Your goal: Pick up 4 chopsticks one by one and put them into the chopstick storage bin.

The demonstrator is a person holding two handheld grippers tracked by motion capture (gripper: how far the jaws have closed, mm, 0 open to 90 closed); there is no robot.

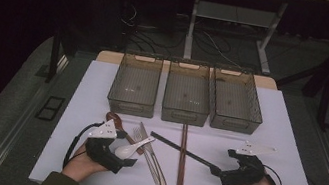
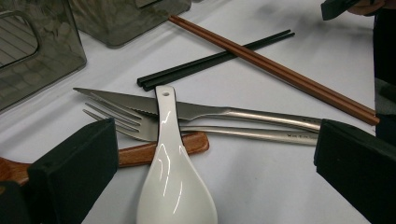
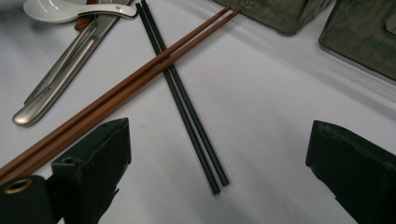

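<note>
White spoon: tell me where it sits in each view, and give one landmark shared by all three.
High view: white spoon lies lower left, beside the left gripper.
Left gripper view: bottom centre, between the open jaws, its handle over the fork.
Right gripper view: top left corner.
Shared landmark: brown chopsticks crossing the black chopsticks.

Glossy white spoon (image 2: 175,186), seemingly ceramic; brushed metal knife (image 2: 210,112); matt black chopsticks (image 3: 182,100).

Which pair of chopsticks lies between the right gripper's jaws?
The black chopsticks: their near ends lie between the open right gripper jaws. The reddish-brown wooden chopsticks pass by its left jaw.
</note>
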